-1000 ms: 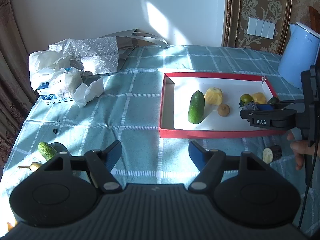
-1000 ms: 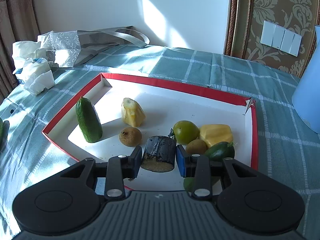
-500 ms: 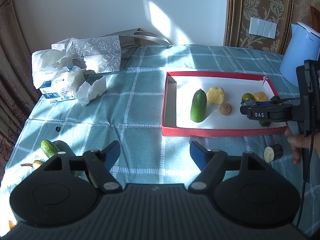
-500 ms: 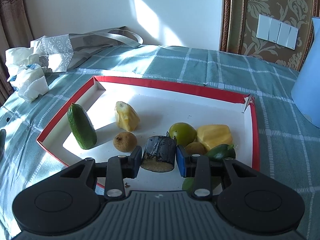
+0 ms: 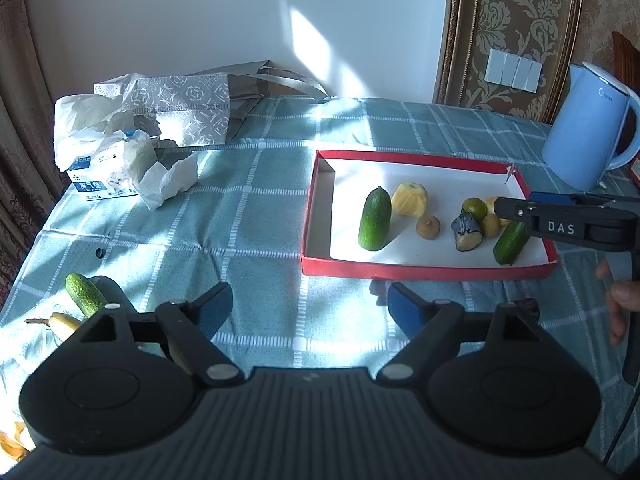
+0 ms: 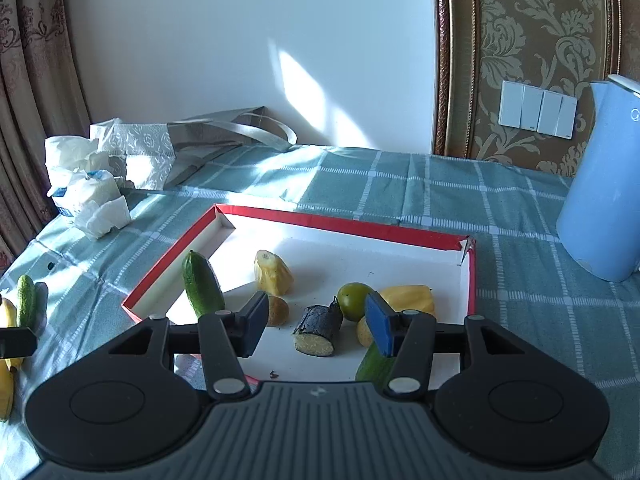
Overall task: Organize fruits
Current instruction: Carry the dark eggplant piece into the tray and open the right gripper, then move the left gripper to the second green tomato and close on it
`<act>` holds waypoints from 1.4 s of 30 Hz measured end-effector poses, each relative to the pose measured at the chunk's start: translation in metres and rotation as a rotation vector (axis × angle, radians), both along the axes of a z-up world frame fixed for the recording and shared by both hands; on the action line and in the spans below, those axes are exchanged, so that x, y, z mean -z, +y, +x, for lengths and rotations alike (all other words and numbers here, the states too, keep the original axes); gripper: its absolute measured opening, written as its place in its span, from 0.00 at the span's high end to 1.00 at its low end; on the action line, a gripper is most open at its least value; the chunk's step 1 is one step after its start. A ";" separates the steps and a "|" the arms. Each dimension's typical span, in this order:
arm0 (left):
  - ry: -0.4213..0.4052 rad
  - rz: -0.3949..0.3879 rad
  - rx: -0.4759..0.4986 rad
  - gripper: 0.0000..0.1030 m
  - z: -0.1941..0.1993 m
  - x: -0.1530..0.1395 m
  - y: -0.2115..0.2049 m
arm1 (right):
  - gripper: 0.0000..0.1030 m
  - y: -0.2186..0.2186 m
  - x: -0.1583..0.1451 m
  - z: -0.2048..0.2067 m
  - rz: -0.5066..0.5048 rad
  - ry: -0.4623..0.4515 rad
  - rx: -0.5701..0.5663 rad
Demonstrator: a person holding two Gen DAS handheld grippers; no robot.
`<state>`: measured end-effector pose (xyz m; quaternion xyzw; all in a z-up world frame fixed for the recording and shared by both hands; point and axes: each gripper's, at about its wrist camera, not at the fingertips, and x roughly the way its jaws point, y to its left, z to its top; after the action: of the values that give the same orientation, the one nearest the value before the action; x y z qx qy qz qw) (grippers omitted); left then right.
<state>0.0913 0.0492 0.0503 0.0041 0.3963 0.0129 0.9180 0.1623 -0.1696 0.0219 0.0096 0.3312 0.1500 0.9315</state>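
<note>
A red-rimmed white tray holds a cucumber, a peeled yellow piece, a brown kiwi, a green round fruit, yellow pieces, another cucumber and a black-skinned chunk. My right gripper is open above the chunk, which lies free in the tray. My left gripper is open and empty over the cloth. A cucumber and bananas lie at the table's left.
A blue kettle stands right of the tray. Tissue packs and crumpled paper and a grey patterned bag lie at the back left. A dark piece peeks out behind my left gripper's right finger.
My right gripper opened and let the black-skinned chunk go into the tray, then rose and pulled back. My left gripper drew back a little.
</note>
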 end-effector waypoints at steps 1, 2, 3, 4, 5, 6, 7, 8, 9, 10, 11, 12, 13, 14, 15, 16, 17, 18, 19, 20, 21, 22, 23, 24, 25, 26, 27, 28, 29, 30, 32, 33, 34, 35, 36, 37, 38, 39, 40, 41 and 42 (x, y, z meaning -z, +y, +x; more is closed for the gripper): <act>-0.002 -0.013 0.010 0.18 -0.002 0.001 -0.002 | 0.49 -0.008 -0.006 -0.010 0.011 -0.007 0.005; -0.004 -0.021 0.023 0.17 -0.004 0.001 -0.006 | 0.48 -0.013 -0.009 -0.018 0.015 -0.012 0.010; -0.006 -0.025 0.043 0.16 -0.008 0.003 -0.011 | 0.47 -0.022 -0.013 -0.031 0.020 -0.018 0.023; -0.009 -0.023 0.063 0.16 -0.010 0.004 -0.017 | 0.46 -0.029 -0.015 -0.041 0.024 -0.019 0.037; -0.009 -0.015 0.087 0.16 -0.014 0.007 -0.024 | 0.45 -0.037 -0.016 -0.052 0.029 -0.015 0.053; -0.005 -0.007 0.107 0.16 -0.016 0.009 -0.030 | 0.45 -0.044 -0.015 -0.061 0.035 -0.004 0.072; 0.001 -0.001 0.141 0.16 -0.019 0.013 -0.040 | 0.45 -0.051 -0.014 -0.070 0.042 0.013 0.092; 0.003 -0.003 0.172 0.15 -0.023 0.017 -0.047 | 0.45 -0.057 -0.011 -0.079 0.049 0.029 0.111; 0.005 -0.003 0.194 0.15 -0.025 0.020 -0.053 | 0.45 -0.062 -0.009 -0.088 0.054 0.043 0.129; 0.014 0.003 0.221 0.15 -0.029 0.026 -0.062 | 0.45 -0.067 -0.006 -0.096 0.058 0.056 0.146; 0.018 0.009 0.240 0.15 -0.031 0.030 -0.068 | 0.45 -0.070 -0.004 -0.104 0.062 0.063 0.165; 0.018 0.016 0.256 0.15 -0.033 0.034 -0.074 | 0.45 -0.072 -0.003 -0.110 0.069 0.068 0.178; 0.024 0.036 0.274 0.15 -0.035 0.041 -0.081 | 0.45 -0.075 -0.001 -0.117 0.081 0.076 0.192; 0.042 0.059 0.286 0.16 -0.036 0.048 -0.087 | 0.45 -0.077 0.000 -0.122 0.088 0.082 0.201; 0.057 0.067 0.301 0.17 -0.036 0.054 -0.091 | 0.45 -0.078 0.000 -0.126 0.094 0.087 0.207; 0.065 0.062 0.316 0.17 -0.036 0.058 -0.094 | 0.45 -0.079 0.001 -0.131 0.099 0.093 0.205; 0.075 0.062 0.328 0.18 -0.036 0.062 -0.098 | 0.45 -0.078 0.001 -0.134 0.097 0.092 0.201; 0.091 0.070 0.338 0.21 -0.035 0.068 -0.101 | 0.45 -0.077 0.000 -0.139 0.091 0.087 0.195; 0.105 0.074 0.345 0.22 -0.034 0.072 -0.104 | 0.45 -0.075 -0.001 -0.142 0.086 0.084 0.189; 0.116 0.070 0.351 0.22 -0.033 0.076 -0.106 | 0.45 -0.075 -0.002 -0.145 0.082 0.078 0.183; 0.135 0.064 0.358 0.23 -0.030 0.081 -0.108 | 0.45 -0.073 -0.003 -0.148 0.077 0.072 0.177; 0.153 0.064 0.358 0.25 -0.028 0.085 -0.109 | 0.45 -0.073 -0.004 -0.150 0.074 0.069 0.174; 0.164 0.063 0.355 0.27 -0.027 0.087 -0.110 | 0.45 -0.072 -0.005 -0.151 0.073 0.070 0.171; 0.173 0.055 0.353 0.27 -0.027 0.090 -0.110 | 0.45 -0.072 -0.005 -0.153 0.071 0.071 0.170; 0.178 0.053 0.351 0.27 -0.027 0.092 -0.110 | 0.45 -0.073 -0.005 -0.154 0.070 0.072 0.169; 0.183 0.056 0.348 0.27 -0.027 0.093 -0.110 | 0.45 -0.073 -0.005 -0.155 0.068 0.074 0.169; 0.185 0.058 0.346 0.27 -0.026 0.094 -0.110 | 0.45 -0.073 -0.005 -0.156 0.067 0.076 0.168; 0.189 0.057 0.347 0.27 -0.026 0.094 -0.110 | 0.45 -0.073 -0.005 -0.156 0.066 0.078 0.169; 0.192 0.056 0.345 0.27 -0.025 0.095 -0.110 | 0.45 -0.073 -0.004 -0.157 0.065 0.080 0.170; 0.195 0.057 0.341 0.27 -0.025 0.095 -0.109 | 0.45 -0.073 -0.004 -0.158 0.063 0.080 0.168; 0.200 0.059 0.338 0.27 -0.025 0.097 -0.109 | 0.45 -0.072 -0.005 -0.158 0.061 0.082 0.163; 0.202 0.064 0.335 0.27 -0.025 0.098 -0.109 | 0.45 -0.071 -0.005 -0.158 0.060 0.081 0.162; 0.207 0.069 0.331 0.27 -0.024 0.099 -0.109 | 0.45 -0.071 -0.005 -0.158 0.059 0.082 0.161; 0.210 0.068 0.328 0.27 -0.024 0.100 -0.109 | 0.45 -0.071 -0.005 -0.158 0.059 0.082 0.158; 0.211 0.066 0.326 0.27 -0.023 0.100 -0.108 | 0.45 -0.070 -0.005 -0.158 0.057 0.081 0.156; 0.212 0.066 0.321 0.27 -0.023 0.100 -0.108 | 0.45 -0.069 -0.005 -0.157 0.056 0.080 0.154; 0.212 0.068 0.318 0.27 -0.023 0.101 -0.108 | 0.45 -0.069 -0.005 -0.157 0.055 0.081 0.152; 0.213 0.069 0.315 0.27 -0.022 0.101 -0.108 | 0.45 -0.068 -0.005 -0.156 0.055 0.081 0.150; 0.215 0.070 0.313 0.27 -0.021 0.101 -0.109 | 0.45 -0.068 -0.005 -0.156 0.054 0.081 0.149; 0.216 0.070 0.312 0.27 -0.021 0.101 -0.109 | 0.45 -0.068 -0.005 -0.156 0.054 0.082 0.147; 0.218 0.071 0.312 0.27 -0.020 0.102 -0.109 | 0.45 -0.068 -0.005 -0.156 0.053 0.083 0.146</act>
<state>0.0710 -0.0597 -0.0513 0.0991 0.4872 -0.1161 0.8599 0.0067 -0.2371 0.0270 0.0645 0.3637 0.0897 0.9249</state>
